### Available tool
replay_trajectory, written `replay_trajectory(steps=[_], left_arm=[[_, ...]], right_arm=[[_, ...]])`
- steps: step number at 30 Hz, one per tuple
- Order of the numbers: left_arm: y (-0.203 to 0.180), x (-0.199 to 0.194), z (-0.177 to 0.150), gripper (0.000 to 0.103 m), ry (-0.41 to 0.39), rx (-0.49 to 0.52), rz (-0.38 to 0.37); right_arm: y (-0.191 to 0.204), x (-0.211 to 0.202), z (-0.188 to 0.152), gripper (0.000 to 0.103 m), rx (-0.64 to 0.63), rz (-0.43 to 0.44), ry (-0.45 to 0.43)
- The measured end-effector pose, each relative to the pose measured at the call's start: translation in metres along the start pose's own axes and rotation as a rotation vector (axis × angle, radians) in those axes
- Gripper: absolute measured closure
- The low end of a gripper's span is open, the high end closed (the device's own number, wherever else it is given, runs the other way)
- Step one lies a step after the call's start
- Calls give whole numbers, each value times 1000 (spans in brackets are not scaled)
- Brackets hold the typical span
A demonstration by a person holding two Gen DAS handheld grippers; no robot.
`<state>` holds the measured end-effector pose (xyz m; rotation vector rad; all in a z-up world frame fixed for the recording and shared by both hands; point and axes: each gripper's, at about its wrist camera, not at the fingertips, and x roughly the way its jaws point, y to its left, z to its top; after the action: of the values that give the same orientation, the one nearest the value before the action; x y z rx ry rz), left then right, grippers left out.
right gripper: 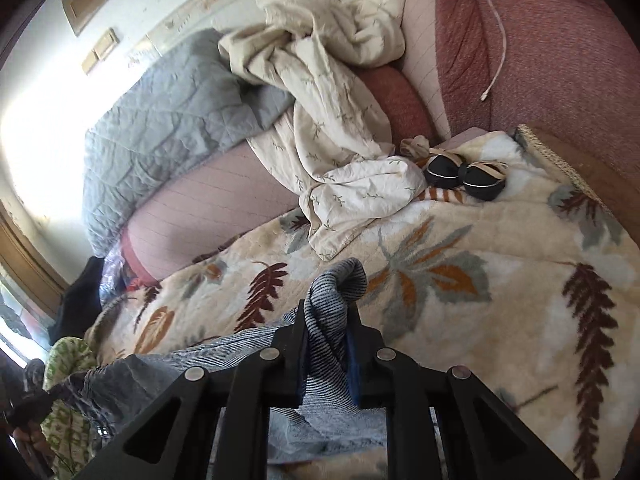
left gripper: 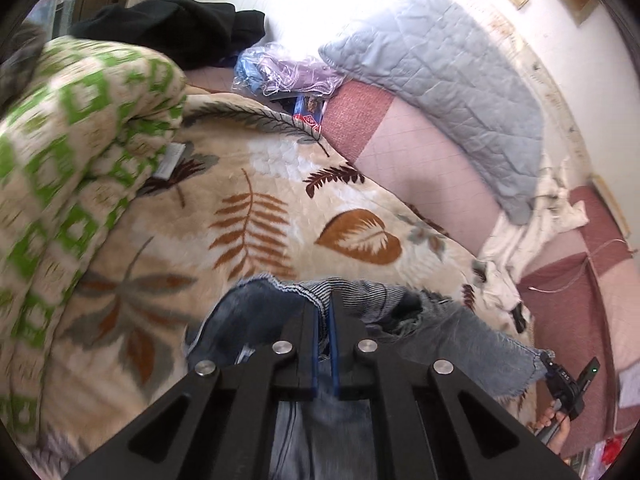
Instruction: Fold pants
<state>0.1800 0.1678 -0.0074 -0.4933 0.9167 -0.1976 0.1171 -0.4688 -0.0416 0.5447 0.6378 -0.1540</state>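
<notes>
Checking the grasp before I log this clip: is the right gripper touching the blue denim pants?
Touching. The right wrist view shows the right gripper shut on a bunched fold of the blue denim pants, fabric squeezed between both fingers.

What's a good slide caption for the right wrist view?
Right gripper clamps bunched striped blue denim pants above a cream leaf-print fleece blanket.

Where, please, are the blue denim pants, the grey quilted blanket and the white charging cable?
Blue denim pants (left gripper: pixel 472 344), left wrist view, on the frayed leg.
Grey quilted blanket (right gripper: pixel 168 120), right wrist view, on its middle.
White charging cable (right gripper: pixel 500 40), right wrist view, along its length.
</notes>
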Motion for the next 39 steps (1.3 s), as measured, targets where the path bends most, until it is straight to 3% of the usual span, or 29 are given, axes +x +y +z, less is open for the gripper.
replay_trajectory(steps=[5, 11, 18, 22, 24, 28, 30, 31, 32, 36, 39], left_arm=[[27, -41, -44, 99, -14, -30, -43], [55, -63, -99, 99, 11, -51, -36], [76, -65, -145, 99, 39, -51, 3], [90, -61, -158, 99, 49, -82, 7], [92, -61, -161, 98, 47, -82, 13], [96, -58, -161, 98, 60, -83, 18], [96, -60, -162, 96, 71, -84, 25], [95, -62, -162, 94, 69, -74, 31], [93, -67, -163, 94, 61, -54, 47], [80, -94, -166, 94, -21, 54, 182], [57, -104, -168, 93, -46, 117, 158]], right_arm=[[-20, -49, -27, 87, 48, 26, -29], [-44, -101, -69, 87, 75, 73, -36], [-53, -133, -122, 87, -23, 41, 36], [-68, -142, -132, 87, 8, 55, 93], [-66, -139, -136, 87, -46, 3, 168], [-74, -129, -148, 77, -61, -46, 301], [-82, -133, -149, 60, -41, -71, 312], [-85, -138, -147, 46, -23, -70, 305], [-89, -145, -143, 42, -5, -59, 279], [-96, -170, -117, 40, 58, -3, 168], [-91, -158, -98, 33, 84, -23, 153]])
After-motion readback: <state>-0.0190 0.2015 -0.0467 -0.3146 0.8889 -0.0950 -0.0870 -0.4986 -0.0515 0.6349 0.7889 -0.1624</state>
